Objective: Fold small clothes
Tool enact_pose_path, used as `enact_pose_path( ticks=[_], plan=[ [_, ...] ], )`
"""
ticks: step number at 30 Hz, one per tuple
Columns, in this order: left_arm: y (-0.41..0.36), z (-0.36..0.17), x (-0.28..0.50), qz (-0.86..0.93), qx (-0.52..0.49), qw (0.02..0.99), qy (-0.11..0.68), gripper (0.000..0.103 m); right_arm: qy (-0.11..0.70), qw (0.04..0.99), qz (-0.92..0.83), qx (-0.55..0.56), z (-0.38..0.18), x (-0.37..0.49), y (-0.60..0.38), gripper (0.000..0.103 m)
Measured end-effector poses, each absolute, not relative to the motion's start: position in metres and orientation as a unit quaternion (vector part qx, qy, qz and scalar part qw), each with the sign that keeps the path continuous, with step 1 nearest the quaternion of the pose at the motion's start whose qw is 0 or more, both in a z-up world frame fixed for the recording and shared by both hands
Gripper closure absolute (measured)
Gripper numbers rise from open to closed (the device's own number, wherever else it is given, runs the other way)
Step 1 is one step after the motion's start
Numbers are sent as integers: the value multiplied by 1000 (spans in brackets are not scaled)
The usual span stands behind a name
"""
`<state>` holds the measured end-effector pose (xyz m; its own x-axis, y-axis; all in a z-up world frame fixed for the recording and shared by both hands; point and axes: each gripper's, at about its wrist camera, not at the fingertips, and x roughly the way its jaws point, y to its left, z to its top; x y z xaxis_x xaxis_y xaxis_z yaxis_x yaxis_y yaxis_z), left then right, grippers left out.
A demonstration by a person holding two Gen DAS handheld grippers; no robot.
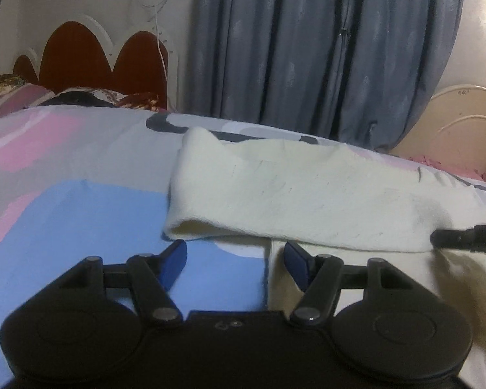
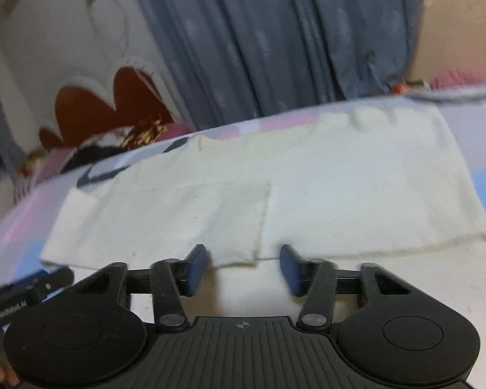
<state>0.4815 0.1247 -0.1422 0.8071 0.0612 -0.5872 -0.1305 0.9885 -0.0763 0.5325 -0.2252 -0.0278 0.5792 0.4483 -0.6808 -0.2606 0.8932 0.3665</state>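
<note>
My left gripper [image 1: 235,259] and right gripper [image 2: 243,267] both hover released, nothing between their blue pads, just short of the folded cream cloth [image 2: 307,188] lying on the patterned bed sheet [image 1: 64,168], pillows [image 1: 9,94], red headboard [image 1: 90,61] and grey-blue curtain [image 1: 307,48] beyond.

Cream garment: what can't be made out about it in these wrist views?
Left wrist view: cream garment, near-right corner hidden behind the tip of the right gripper.
Right wrist view: motion blur softens its seams; which garment it is, unclear.
Both views: underside hidden against the bedsheet.
</note>
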Motion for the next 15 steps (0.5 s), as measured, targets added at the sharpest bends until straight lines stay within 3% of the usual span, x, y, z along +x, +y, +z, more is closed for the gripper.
enact_pose_path(
  ticks=[8,13,15],
  plan=[
    [125,-146,480,42,-43,949,311,46,249,950,153,111,40,505,-275,100],
    [120,-143,482,33,-33,952,304,66,327,931,129,99,3,520,-307,100],
    [116,-141,485,24,-29,954,298,68,333,930,129,91,-6,516,-309,100]
  ],
)
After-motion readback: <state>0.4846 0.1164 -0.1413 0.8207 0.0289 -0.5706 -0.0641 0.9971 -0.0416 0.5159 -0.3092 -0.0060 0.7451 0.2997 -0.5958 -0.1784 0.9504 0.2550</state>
